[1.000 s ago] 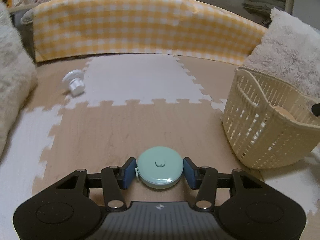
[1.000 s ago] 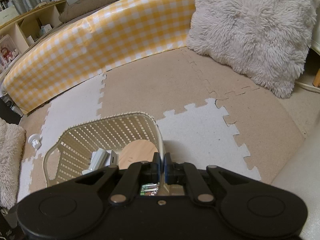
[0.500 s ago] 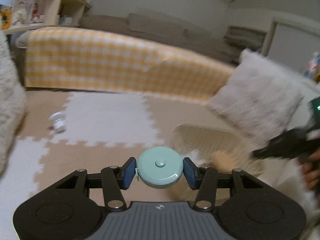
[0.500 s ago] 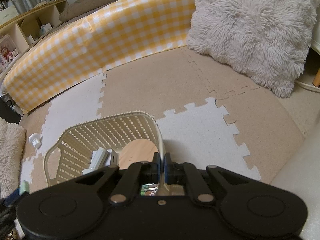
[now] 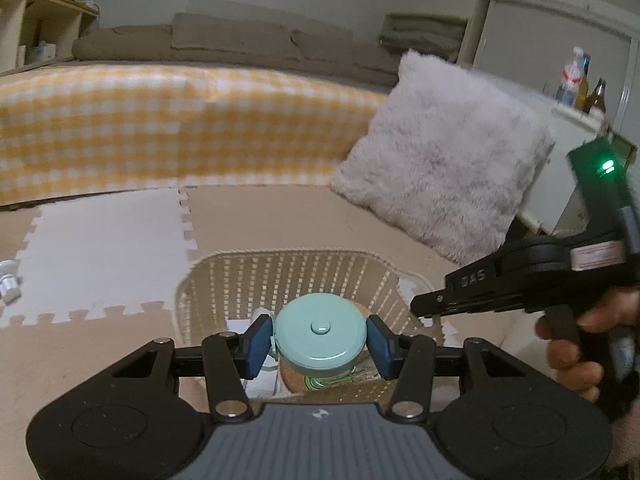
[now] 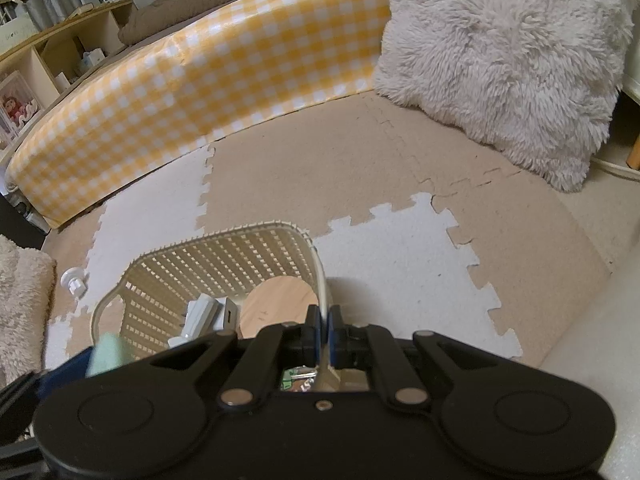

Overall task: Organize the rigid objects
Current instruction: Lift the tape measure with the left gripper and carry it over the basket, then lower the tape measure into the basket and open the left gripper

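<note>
holding a round mint-green tape measure [image 5: 320,334] pinched between its blue pads [image 5: 256,344], our left gripper [image 5: 319,340] hangs over the open cream lattice basket [image 5: 280,276]. at 3 o'clock in that view, our right hand [image 5: 580,344] grips the other tool. our right gripper [image 6: 324,330] has its fingers pressed together on the basket's rim [image 6: 320,280], at the basket's 3 o'clock side. inside the basket we see a round wooden disc [image 6: 276,304] and a white item [image 6: 200,312]. at 9 o'clock on the foam mat [image 6: 400,264] lies a small white spool-shaped object [image 6: 74,280]. a shaggy white cushion [image 6: 500,60] sits at 1 o'clock.
</note>
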A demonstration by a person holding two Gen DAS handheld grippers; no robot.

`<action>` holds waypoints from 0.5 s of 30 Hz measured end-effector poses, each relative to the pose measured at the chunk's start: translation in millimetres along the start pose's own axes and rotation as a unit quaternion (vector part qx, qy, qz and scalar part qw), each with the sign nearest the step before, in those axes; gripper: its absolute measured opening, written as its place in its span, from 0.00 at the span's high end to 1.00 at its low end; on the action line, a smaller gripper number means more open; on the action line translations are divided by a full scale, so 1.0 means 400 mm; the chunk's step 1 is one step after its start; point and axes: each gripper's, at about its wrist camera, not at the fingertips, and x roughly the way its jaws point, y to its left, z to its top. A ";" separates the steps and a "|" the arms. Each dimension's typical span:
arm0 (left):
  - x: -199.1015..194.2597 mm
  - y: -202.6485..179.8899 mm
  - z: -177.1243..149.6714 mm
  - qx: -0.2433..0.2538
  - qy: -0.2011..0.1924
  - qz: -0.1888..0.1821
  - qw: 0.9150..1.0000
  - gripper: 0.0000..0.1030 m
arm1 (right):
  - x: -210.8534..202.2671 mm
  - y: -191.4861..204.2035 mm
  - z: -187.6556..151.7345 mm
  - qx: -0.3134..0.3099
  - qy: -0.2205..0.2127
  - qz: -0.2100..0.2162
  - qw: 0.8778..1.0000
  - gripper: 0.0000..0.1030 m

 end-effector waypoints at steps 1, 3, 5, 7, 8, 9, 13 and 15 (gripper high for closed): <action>0.019 -0.002 0.004 0.000 0.010 0.001 1.000 0.50 | 0.000 -0.001 0.000 0.000 0.000 0.001 1.000 0.96; 0.048 0.002 0.009 0.003 0.030 0.000 1.000 0.50 | 0.000 -0.002 0.001 0.001 0.001 0.002 1.000 0.96; 0.069 0.005 0.011 0.007 0.048 0.002 0.999 0.50 | 0.001 -0.004 0.002 0.002 0.001 0.004 1.000 0.96; 0.093 0.004 0.011 0.012 0.066 0.004 0.998 0.50 | 0.000 -0.004 0.002 0.002 0.001 0.004 1.000 0.96; 0.096 0.006 0.007 0.013 0.073 0.005 0.997 0.50 | 0.001 -0.004 0.002 0.002 0.001 0.004 1.000 0.96; 0.105 0.005 0.007 0.014 0.080 0.006 0.997 0.50 | 0.001 -0.005 0.002 0.002 0.002 0.005 1.000 0.96; 0.131 0.002 0.002 0.014 0.103 0.011 0.995 0.50 | 0.001 -0.005 0.002 0.003 0.003 0.006 1.000 0.96; 0.137 0.001 0.006 0.011 0.110 0.011 0.994 0.50 | 0.002 -0.006 0.003 0.003 0.003 0.007 1.000 0.96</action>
